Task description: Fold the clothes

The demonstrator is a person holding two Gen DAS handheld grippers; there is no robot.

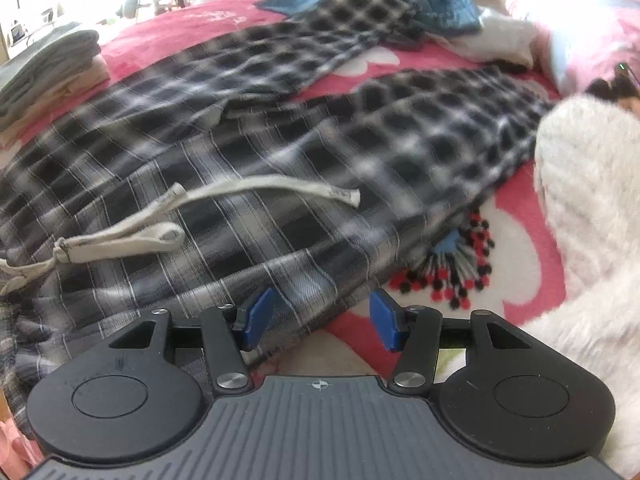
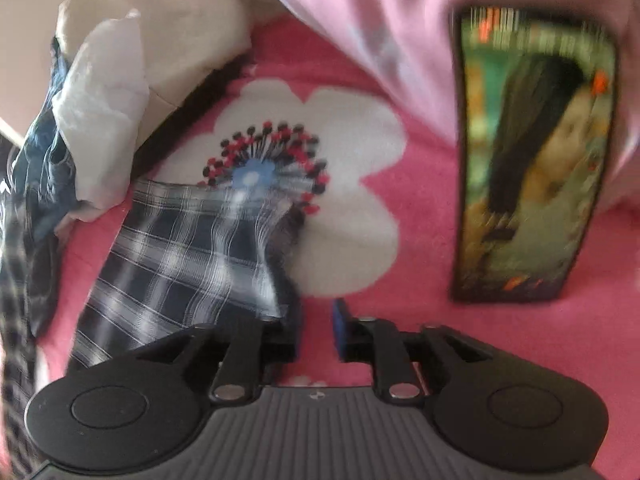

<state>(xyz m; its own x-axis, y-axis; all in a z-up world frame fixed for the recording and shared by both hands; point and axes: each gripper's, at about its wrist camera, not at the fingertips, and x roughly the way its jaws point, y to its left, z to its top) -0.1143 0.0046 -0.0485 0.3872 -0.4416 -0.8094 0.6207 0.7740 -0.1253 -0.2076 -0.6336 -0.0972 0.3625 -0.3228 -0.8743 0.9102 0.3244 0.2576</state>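
Black-and-white plaid trousers (image 1: 224, 168) lie spread across a pink flowered blanket (image 1: 160, 32), legs running to the far right, with a pale drawstring (image 1: 168, 216) on the waist. My left gripper (image 1: 320, 320) is open, its blue pads straddling the waistband's near edge. In the right wrist view, a trouser leg end (image 2: 188, 256) lies on the blanket (image 2: 400, 320). My right gripper (image 2: 316, 332) is open with the cloth's edge at its left finger; the left pad is hidden by the cloth.
A stack of folded clothes (image 1: 44, 76) sits at the left. Blue denim (image 1: 444, 0) and white cloth (image 1: 496, 36) lie at the back, with a pink pillow (image 1: 580, 16). A phone (image 2: 532, 152) with a lit screen leans against the pillow. A fluffy white sleeve (image 1: 588, 216) is at right.
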